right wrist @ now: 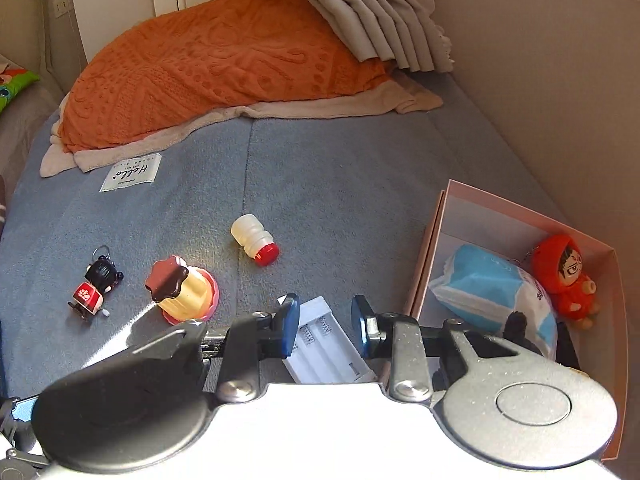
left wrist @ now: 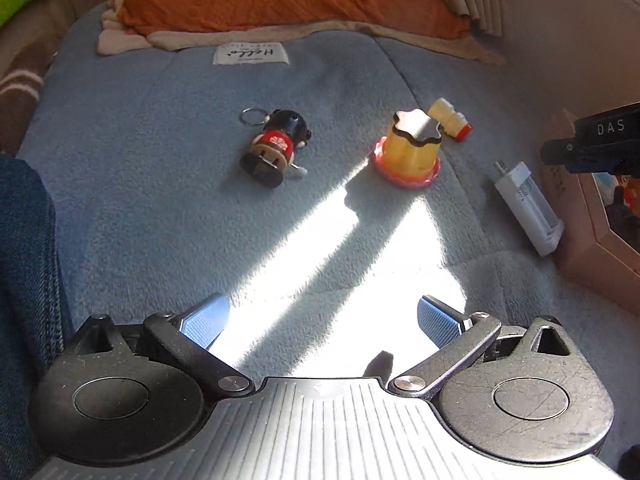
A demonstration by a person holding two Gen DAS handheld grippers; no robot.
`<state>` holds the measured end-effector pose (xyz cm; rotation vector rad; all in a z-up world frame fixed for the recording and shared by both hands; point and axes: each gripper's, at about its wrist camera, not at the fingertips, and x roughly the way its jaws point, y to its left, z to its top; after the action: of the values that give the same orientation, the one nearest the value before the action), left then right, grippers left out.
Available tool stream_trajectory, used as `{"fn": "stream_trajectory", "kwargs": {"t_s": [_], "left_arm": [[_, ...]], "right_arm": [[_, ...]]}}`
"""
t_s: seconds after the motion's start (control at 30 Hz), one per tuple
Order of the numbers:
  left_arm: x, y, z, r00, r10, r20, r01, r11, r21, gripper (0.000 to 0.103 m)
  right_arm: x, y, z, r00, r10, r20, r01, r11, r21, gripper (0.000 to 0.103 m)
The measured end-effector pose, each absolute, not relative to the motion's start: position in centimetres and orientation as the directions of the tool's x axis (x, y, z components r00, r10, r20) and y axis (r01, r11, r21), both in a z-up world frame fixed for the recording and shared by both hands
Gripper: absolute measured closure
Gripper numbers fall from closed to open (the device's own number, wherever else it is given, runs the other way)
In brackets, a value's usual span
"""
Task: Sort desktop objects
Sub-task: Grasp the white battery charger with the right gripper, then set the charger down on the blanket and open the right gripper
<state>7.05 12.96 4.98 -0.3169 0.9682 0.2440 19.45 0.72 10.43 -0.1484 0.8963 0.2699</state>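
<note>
my left gripper (left wrist: pixel 320 320): black body, ribbed grey centre plate, two round black side housings with oval caps
left fingers (left wrist: pixel 206 320): blue textured pads on black linkage bars, silver pivot screws
my right gripper (right wrist: pixel 326 320): same build, housing sunlit pale grey, centre plate washed out white
right fingers (right wrist: pixel 290 316): dark blue rounded pads, grey metal arms, silver screws
marking: white "DAS" on right gripper's black side in left view
my leg (left wrist: pixel 28 280): dark blue denim

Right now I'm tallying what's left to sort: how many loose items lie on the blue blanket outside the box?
4: keychain figure far left, pudding toy beside it, small bottle mid-blanket, white battery charger between the right gripper fingers.
</note>
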Motion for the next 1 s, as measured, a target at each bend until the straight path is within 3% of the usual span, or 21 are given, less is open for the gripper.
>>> {"fn": "stream_trajectory", "kwargs": {"t_s": [0.07, 0.13, 0.2, 0.3, 0.43, 0.57, 0.77, 1.0], "left_arm": [[7.1, 13.0, 5.0, 0.545, 0.068, -0.835, -0.348, 0.925, -0.151, 0.0], [7.1, 13.1, 5.0, 0.545, 0.075, -0.835, -0.357, 0.922, -0.149, 0.0], [7.1, 13.2, 5.0, 0.544, 0.079, -0.836, -0.363, 0.92, -0.149, 0.0], [7.1, 13.4, 5.1, 0.544, 0.084, -0.835, -0.373, 0.915, -0.152, 0.0], [7.2, 13.7, 5.1, 0.544, 0.101, -0.833, -0.393, 0.908, -0.147, 0.0], [7.1, 14.1, 5.3, 0.548, 0.124, -0.827, -0.412, 0.901, -0.137, 0.0], [7.1, 15.4, 5.7, 0.56, 0.194, -0.806, -0.477, 0.87, -0.122, 0.0], [7.4, 13.9, 5.7, 0.588, 0.183, -0.788, -0.404, 0.91, -0.091, 0.0]], "right_arm": [[19.3, 1.1, 10.5, 0.601, 0.185, -0.777, -0.316, 0.948, -0.019, 0.072], [19.1, 2.1, 10.4, 0.613, 0.192, -0.767, -0.353, 0.934, -0.049, 0.06], [18.9, 3.4, 9.8, 0.617, 0.193, -0.763, -0.418, 0.901, -0.11, 0.031], [19.0, 5.5, 7.8, 0.625, 0.149, -0.766, -0.49, 0.839, -0.236, 0.031], [21.2, 6.1, 5.5, 0.592, 0.093, -0.801, -0.48, 0.839, -0.257, 0.033], [22.5, 5.9, 4.6, 0.504, 0.107, -0.857, -0.473, 0.864, -0.171, 0.053], [17.4, 5.0, 5.0, 0.351, 0.22, -0.91, -0.559, 0.829, -0.015, 0.053], [9.3, 3.4, 6.1, 0.345, 0.243, -0.906, -0.633, 0.774, -0.033, 0.052]]}}
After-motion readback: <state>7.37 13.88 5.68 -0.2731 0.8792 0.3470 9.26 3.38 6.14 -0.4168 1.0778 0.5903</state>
